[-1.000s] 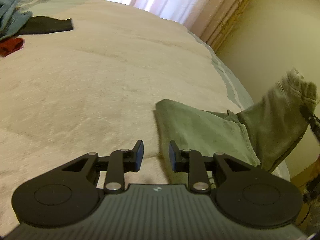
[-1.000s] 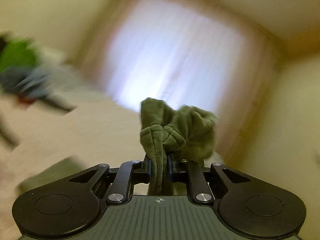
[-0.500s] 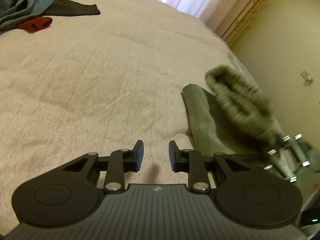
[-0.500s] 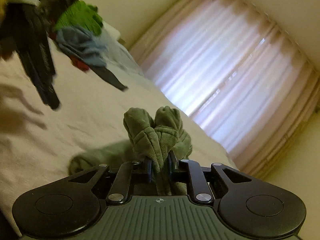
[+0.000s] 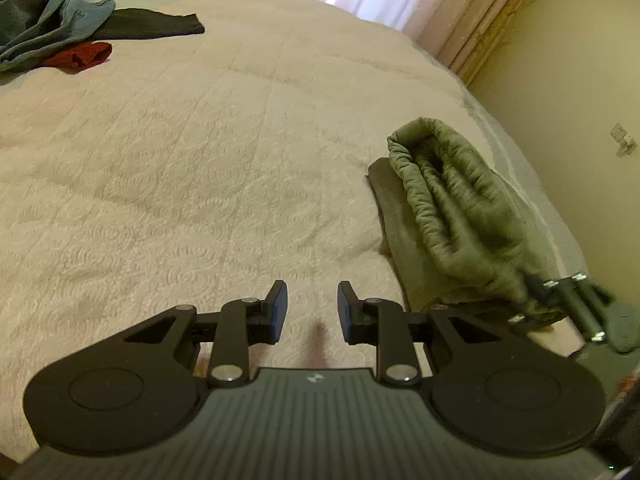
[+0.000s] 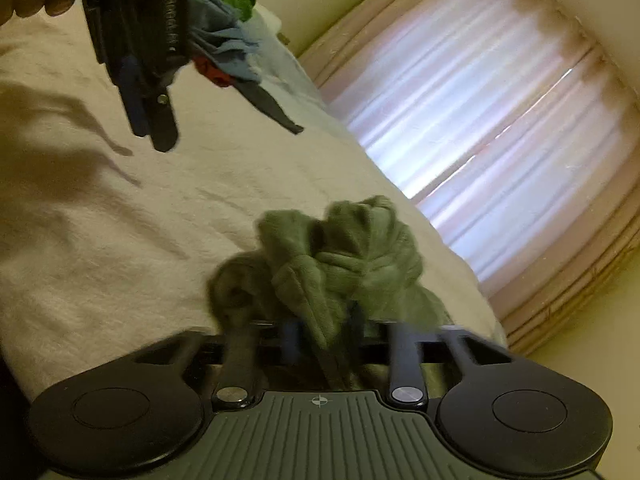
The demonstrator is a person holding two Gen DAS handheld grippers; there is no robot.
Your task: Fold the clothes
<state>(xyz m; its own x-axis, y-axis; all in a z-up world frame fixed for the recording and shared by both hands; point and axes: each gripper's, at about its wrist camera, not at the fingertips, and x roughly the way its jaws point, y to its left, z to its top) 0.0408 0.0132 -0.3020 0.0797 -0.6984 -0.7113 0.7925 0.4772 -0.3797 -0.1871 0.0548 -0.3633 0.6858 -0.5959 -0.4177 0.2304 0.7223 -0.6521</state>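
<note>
**One green garment folded over, a pile still waiting**

The green garment (image 5: 452, 200) lies doubled near the bed's (image 5: 200, 160) right edge, its gathered end laid over the flat lower layer. The right hand-held gripper (image 6: 320, 340) is opening, cloth between its jaws but the pads coming off it. The left hand-held gripper (image 5: 308, 312) hovers over bare bed, narrowly parted and empty. The fold looks loose and unfinished. An unfolded pile (image 5: 44, 20) remains at the far corner.
</note>
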